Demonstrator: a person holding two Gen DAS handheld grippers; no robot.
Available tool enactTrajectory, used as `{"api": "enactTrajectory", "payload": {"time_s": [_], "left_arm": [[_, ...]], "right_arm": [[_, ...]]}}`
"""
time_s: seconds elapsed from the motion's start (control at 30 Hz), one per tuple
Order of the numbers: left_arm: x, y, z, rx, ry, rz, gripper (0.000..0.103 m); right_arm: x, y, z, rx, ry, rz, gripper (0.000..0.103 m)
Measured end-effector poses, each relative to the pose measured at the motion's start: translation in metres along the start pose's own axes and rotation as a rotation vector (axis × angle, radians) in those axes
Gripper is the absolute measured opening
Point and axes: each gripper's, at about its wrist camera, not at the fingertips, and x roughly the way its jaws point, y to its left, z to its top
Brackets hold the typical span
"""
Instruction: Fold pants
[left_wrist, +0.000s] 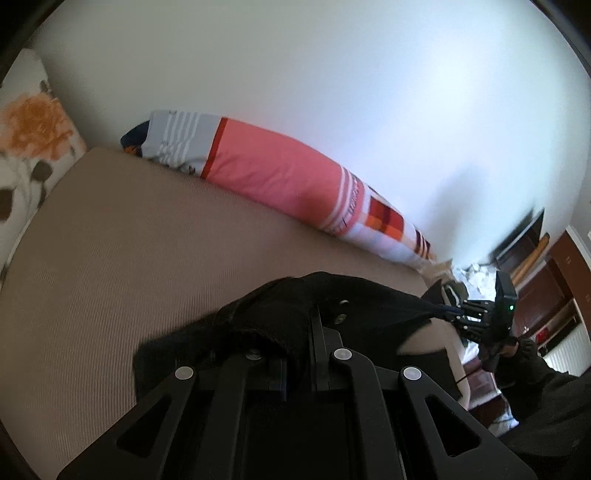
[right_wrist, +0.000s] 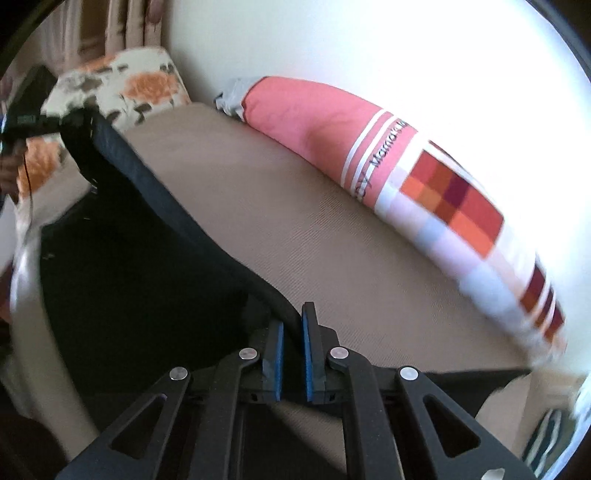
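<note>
Black pants (left_wrist: 280, 317) hang between both grippers above a beige bed (left_wrist: 110, 258). My left gripper (left_wrist: 299, 343) is shut on one end of the pants; the cloth bunches over its fingers and hides the tips. My right gripper (right_wrist: 292, 325) is shut on the pants' edge (right_wrist: 155, 192), which stretches taut up and left to the left gripper (right_wrist: 74, 122). In the left wrist view the right gripper (left_wrist: 448, 314) shows at the far right, holding the other end. The rest of the pants hangs dark below the edge.
A long pink and checked bolster pillow (left_wrist: 280, 177) lies along the white wall (left_wrist: 332, 74) at the bed's far side. A floral pillow (left_wrist: 29, 147) sits at the bed's end. Dark wooden furniture (left_wrist: 546, 288) and clutter stand beyond the bed's right end.
</note>
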Motion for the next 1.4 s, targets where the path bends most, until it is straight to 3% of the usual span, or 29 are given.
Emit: {"api": "enactTrajectory", "payload": {"time_s": [0.17, 0.37, 0.5, 0.67, 0.7, 0.73, 0.8, 0.9, 1.03, 1.23, 1.3, 1.4], "left_arm": [[-0.023, -0.004, -0.053, -0.006, 0.067, 0.031, 0.01], [-0.014, 0.018, -0.108, -0.026, 0.249, 0.107, 0.015], [-0.004, 0.03, -0.128, -0.05, 0.325, 0.165, 0.021], [-0.008, 0.022, -0.131, -0.041, 0.359, 0.219, 0.03], [-0.009, 0.019, -0.132, -0.03, 0.368, 0.235, 0.038], [-0.012, 0.016, -0.134, -0.013, 0.384, 0.281, 0.056], [-0.021, 0.014, -0.136, -0.004, 0.387, 0.351, 0.067], [-0.04, 0.017, -0.138, -0.095, 0.356, 0.347, 0.067], [-0.066, 0.019, -0.139, -0.331, 0.265, 0.231, 0.067], [-0.041, 0.022, -0.145, -0.606, 0.252, 0.2, 0.065], [-0.03, 0.028, -0.143, -0.644, 0.242, 0.215, 0.057], [-0.022, 0.032, -0.138, -0.634, 0.233, 0.295, 0.025]], "right_arm": [[-0.003, 0.034, -0.041, 0.073, 0.038, 0.076, 0.006], [0.025, 0.06, -0.088, 0.109, 0.129, 0.161, 0.006], [0.051, 0.076, -0.101, 0.067, 0.191, 0.164, 0.006], [0.069, 0.082, -0.102, 0.067, 0.226, 0.155, 0.006], [0.069, 0.082, -0.101, 0.072, 0.223, 0.156, 0.006], [0.069, 0.081, -0.1, 0.079, 0.221, 0.158, 0.006], [0.069, 0.082, -0.101, 0.084, 0.216, 0.159, 0.006], [0.069, 0.082, -0.103, 0.089, 0.203, 0.159, 0.007], [0.069, 0.08, -0.105, 0.102, 0.185, 0.17, 0.007], [0.07, 0.079, -0.106, 0.102, 0.17, 0.171, 0.007], [0.068, 0.08, -0.106, 0.099, 0.165, 0.165, 0.007], [0.064, 0.081, -0.107, 0.109, 0.153, 0.153, 0.007]]}}
